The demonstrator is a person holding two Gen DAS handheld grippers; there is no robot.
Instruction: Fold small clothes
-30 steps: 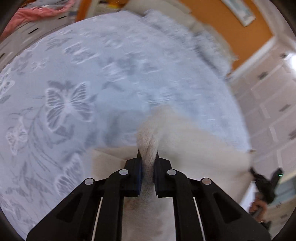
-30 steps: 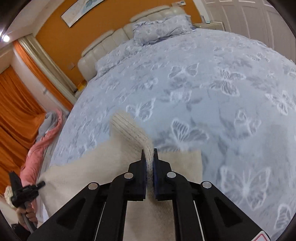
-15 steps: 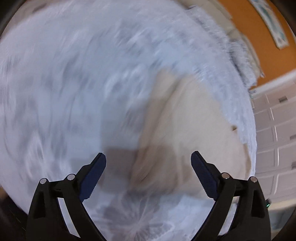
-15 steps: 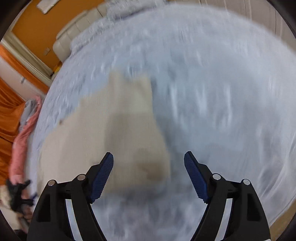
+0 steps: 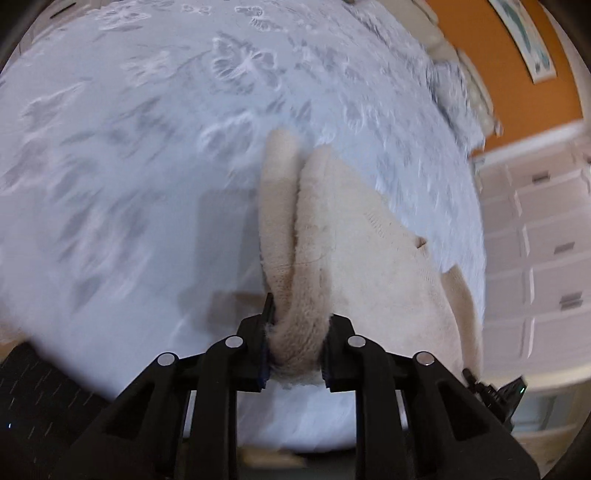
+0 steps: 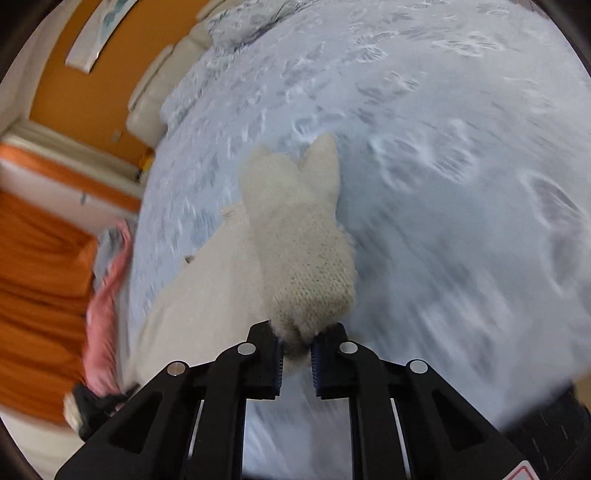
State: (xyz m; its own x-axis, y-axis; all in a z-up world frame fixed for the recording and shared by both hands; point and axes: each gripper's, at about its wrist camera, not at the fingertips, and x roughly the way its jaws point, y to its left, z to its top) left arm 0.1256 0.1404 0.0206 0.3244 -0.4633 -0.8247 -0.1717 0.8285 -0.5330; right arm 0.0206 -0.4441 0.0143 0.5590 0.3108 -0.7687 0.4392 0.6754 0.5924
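Observation:
A cream knitted sweater [image 5: 354, 254] lies on the bed near its front edge. My left gripper [image 5: 295, 354] is shut on a thick fold of its left edge, where two layers bunch between the jaws. In the right wrist view the same sweater [image 6: 295, 240] runs forward from my right gripper [image 6: 297, 356], which is shut on its knitted right edge. The right gripper [image 5: 495, 398] shows small at the lower right of the left wrist view, and the left gripper [image 6: 96, 406] at the lower left of the right wrist view.
The bed cover [image 5: 129, 147] is pale blue with grey butterflies. Pillows [image 6: 236, 22] and a cream headboard [image 6: 147, 99] stand at the far end by an orange wall. White cupboards [image 5: 535, 240] are to the right. Pink clothes [image 6: 107, 295] and orange curtains [image 6: 33, 295] are to the left.
One second ago both grippers held the sweater. Half a second ago both were open above it. Now both are shut again on the sweater's near edge, at new spots.

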